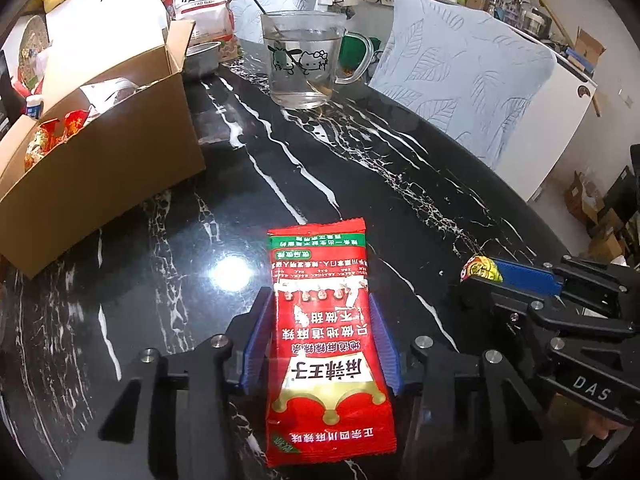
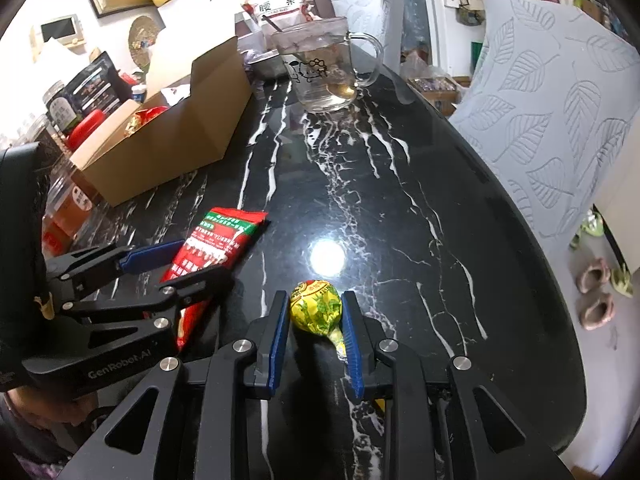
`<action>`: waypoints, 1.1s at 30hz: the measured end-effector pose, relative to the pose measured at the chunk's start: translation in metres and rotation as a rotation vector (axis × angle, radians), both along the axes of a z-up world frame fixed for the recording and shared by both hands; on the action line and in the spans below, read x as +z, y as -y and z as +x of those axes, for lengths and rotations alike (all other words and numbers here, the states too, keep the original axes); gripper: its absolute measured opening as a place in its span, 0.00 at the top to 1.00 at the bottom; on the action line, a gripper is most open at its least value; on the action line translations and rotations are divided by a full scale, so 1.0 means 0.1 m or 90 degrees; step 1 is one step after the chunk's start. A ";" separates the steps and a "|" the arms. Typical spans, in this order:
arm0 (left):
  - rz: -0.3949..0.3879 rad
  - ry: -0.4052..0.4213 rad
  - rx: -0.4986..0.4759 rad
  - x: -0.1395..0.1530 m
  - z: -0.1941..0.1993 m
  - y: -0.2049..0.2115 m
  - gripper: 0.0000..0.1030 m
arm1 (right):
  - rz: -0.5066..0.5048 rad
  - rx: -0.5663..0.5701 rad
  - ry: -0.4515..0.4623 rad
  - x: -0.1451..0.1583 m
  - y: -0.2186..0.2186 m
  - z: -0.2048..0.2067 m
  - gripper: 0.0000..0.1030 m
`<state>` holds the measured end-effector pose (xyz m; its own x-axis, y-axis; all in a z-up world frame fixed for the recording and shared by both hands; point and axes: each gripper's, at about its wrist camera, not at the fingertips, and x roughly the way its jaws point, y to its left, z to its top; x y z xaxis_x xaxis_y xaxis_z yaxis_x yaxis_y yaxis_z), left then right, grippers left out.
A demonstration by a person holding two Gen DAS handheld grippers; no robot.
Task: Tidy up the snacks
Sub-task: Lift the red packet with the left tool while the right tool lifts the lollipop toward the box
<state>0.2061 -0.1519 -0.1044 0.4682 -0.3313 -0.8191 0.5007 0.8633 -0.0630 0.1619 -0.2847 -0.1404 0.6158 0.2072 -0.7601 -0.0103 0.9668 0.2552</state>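
Two black grippers with blue pads are working side by side over a black marble table (image 2: 400, 184) veined with white. The left gripper (image 1: 320, 304) is straddling a red packet (image 1: 326, 344) that is lying flat on the table, printed side up; its blue pads are sitting along both long edges of the packet, pressing against them, so it looks to be gripping the packet. In the right wrist view the far end of that packet (image 2: 224, 236) is sticking out past the left gripper's fingers (image 2: 152, 254).

The right gripper (image 2: 316, 308) is sitting just to the right of the left one. A yellow-green candy (image 2: 316, 304), round with a twisted tail pointing back toward the camera, is resting between its pads. Both pads are touching the wrapper's sides, so it is closed on the candy. In the left wrist view only the candy's tip (image 1: 482, 272) is showing at the gripper's end.

Farther back on the left, an open cardboard box (image 1: 120, 152) is standing on the table with red-wrapped snacks (image 1: 56, 132) inside. Behind it, a glass mug (image 1: 304, 60) holding clear liquid and a spoon is standing near the far edge, with a white bag (image 1: 200, 4) of nuts beyond. Pale leaf-patterned chairs (image 2: 552, 112) are lining the right side.
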 end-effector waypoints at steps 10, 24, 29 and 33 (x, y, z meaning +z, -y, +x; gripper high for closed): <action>-0.030 0.020 0.005 0.17 -0.14 -0.14 0.55 | 0.050 0.000 0.010 0.02 -0.08 -0.06 0.76; -0.069 0.066 0.024 0.52 -0.34 -0.56 0.56 | 0.055 0.033 0.064 0.27 -0.50 -0.13 0.76; -0.084 0.084 0.050 0.65 -0.36 -0.77 0.56 | 0.061 0.055 0.090 0.42 -0.67 -0.12 0.76; -0.098 0.105 0.071 0.80 -0.39 -0.95 0.56 | 0.065 0.078 0.113 0.56 -0.81 -0.09 0.76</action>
<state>0.1674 -0.0572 -0.0243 0.6317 -0.3851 -0.6728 0.4168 0.9005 -0.1240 0.1531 -0.2040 -0.0845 0.7030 0.3595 -0.6136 -0.1796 0.9246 0.3359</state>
